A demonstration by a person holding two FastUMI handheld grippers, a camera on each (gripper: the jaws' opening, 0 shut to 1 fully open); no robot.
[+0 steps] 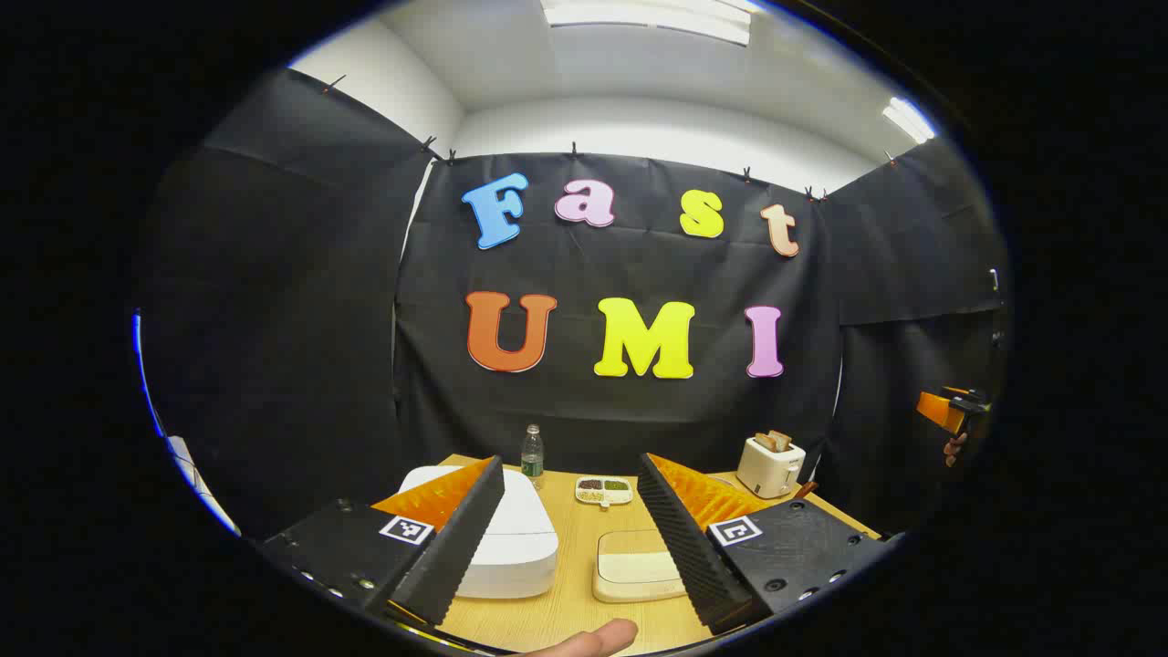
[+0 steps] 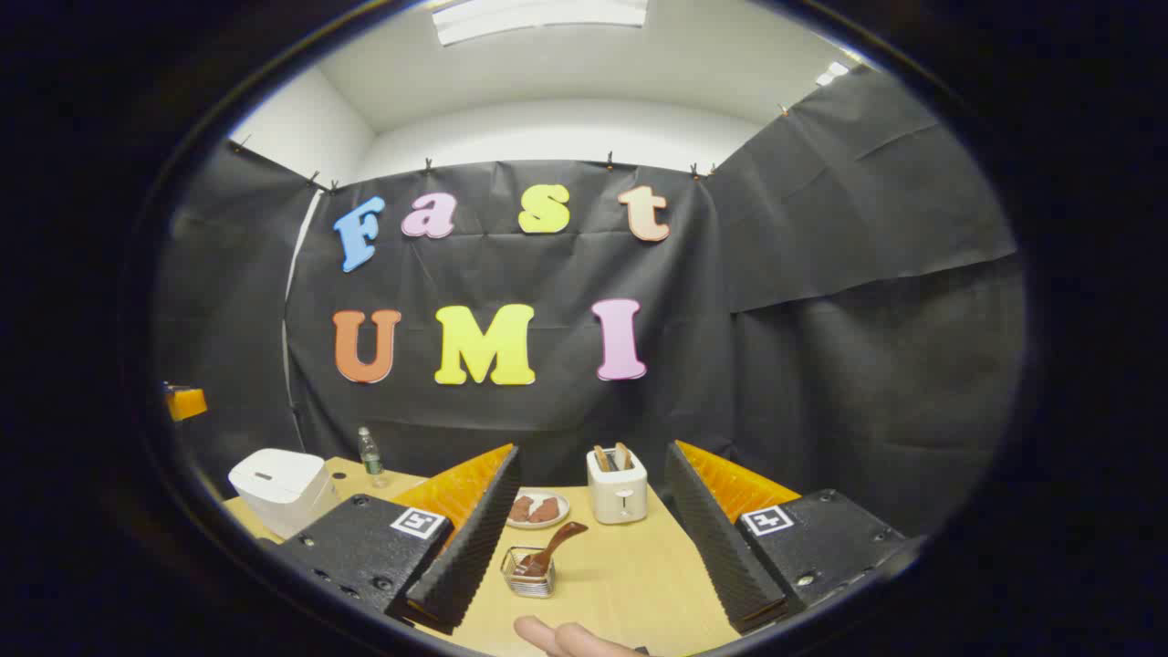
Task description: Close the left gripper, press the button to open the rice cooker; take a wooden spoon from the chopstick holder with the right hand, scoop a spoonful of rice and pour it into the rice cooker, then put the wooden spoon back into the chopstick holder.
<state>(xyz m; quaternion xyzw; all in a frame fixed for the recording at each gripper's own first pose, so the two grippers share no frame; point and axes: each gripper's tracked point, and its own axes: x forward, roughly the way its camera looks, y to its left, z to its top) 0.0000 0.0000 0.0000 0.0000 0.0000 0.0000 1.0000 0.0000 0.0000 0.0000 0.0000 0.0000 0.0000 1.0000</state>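
Hovering open-fingered above table (image 1: pixel 566 620) (lidded rice cooker (image 1: pixel 511 538)): both tools.

The desk (image 1: pixel 566 611) is pale wood with a fine grain and a matt finish. The rice cooker (image 1: pixel 511 538) has a smooth white plastic shell with a soft sheen. The spoon (image 2: pixel 552 546) is dark wood, standing in a wire metal holder (image 2: pixel 529 575). The toaster (image 2: pixel 618 488) looks like smooth cream plastic. The bottle (image 1: pixel 532 453) is clear plastic. The wall (image 1: pixel 274 319) is matt black cloth, creased. The fingers (image 1: pixel 456 538) carry ribbed, rough-looking pads.
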